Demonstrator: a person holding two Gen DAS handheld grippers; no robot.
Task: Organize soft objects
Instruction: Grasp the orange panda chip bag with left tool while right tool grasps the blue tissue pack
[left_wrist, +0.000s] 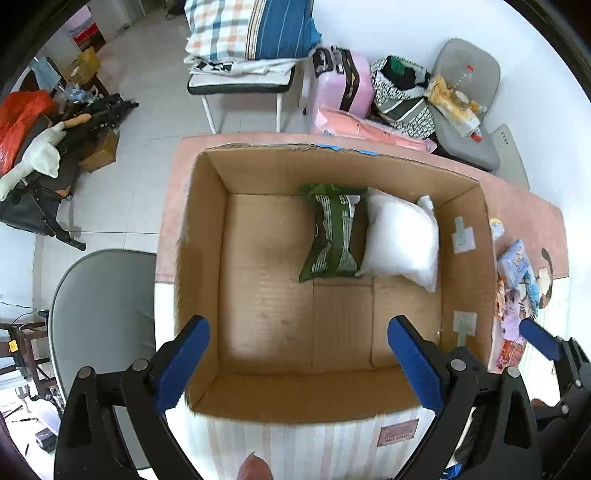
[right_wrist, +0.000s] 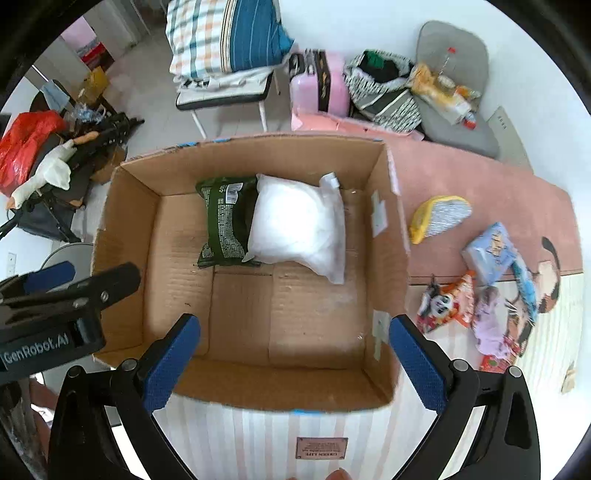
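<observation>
An open cardboard box (left_wrist: 207, 258) (right_wrist: 122, 229) stands on the table. Inside it lie a green packet (left_wrist: 330, 232) (right_wrist: 223, 221) and a white soft bag (left_wrist: 400, 240) (right_wrist: 299, 229), side by side at the far end. My left gripper (left_wrist: 295, 362) is open and empty above the box's near edge. My right gripper (right_wrist: 295, 358) is open and empty above the near edge too. Right of the box lie a yellow pouch (right_wrist: 439, 218), a blue packet (right_wrist: 489, 254) (left_wrist: 515, 264), a red-orange packet (right_wrist: 447, 306) and a purple packet (right_wrist: 491, 325).
The table has a pink cloth (right_wrist: 461, 177) and a striped mat (right_wrist: 258, 443). Beyond the table stand a chair with folded bedding (right_wrist: 225, 40), a pink suitcase (right_wrist: 321, 88) and a grey chair (right_wrist: 454, 92). A grey chair (left_wrist: 99, 306) stands left of the table.
</observation>
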